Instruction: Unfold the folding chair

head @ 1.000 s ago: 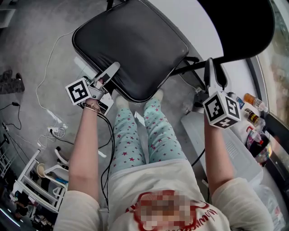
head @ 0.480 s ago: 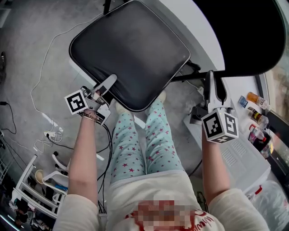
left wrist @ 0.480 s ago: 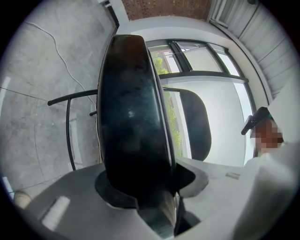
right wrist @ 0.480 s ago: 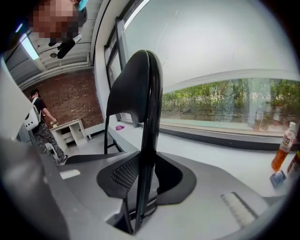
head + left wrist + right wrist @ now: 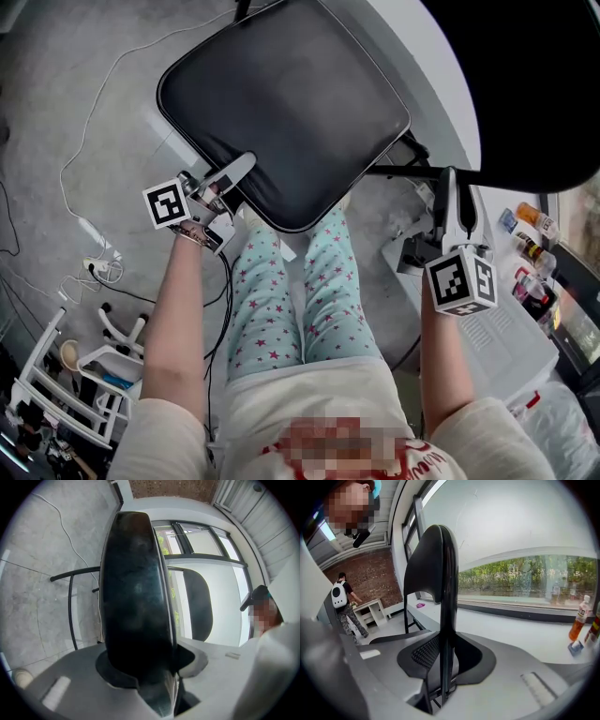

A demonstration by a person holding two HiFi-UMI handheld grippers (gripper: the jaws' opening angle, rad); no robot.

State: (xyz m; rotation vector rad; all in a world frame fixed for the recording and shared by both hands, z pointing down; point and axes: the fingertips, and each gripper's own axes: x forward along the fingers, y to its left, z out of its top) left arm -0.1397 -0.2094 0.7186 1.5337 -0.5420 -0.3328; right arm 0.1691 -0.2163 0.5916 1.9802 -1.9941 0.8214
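Note:
The black folding chair stands in front of me, its padded seat (image 5: 281, 103) spread out flat and its backrest (image 5: 534, 84) at the upper right. My left gripper (image 5: 234, 173) is shut on the seat's near left edge. In the left gripper view the cushion (image 5: 133, 597) runs edge-on between the jaws of that gripper (image 5: 164, 670), with the backrest (image 5: 197, 604) beyond. My right gripper (image 5: 457, 183) points up at the backrest's lower rim. In the right gripper view that gripper (image 5: 440, 667) is shut on the thin backrest edge (image 5: 436, 559).
The person's legs in star-print trousers (image 5: 291, 291) stand just below the seat. A white cable (image 5: 84, 141) trails over the grey floor at the left, above a white rack (image 5: 56, 375). A white box (image 5: 497, 328) and bottles (image 5: 530, 234) sit at the right. A black frame tube (image 5: 403, 171) joins seat and backrest.
The right gripper has dropped lower in the head view, still clamped on the backrest. The left gripper has barely moved and keeps its hold on the seat edge.

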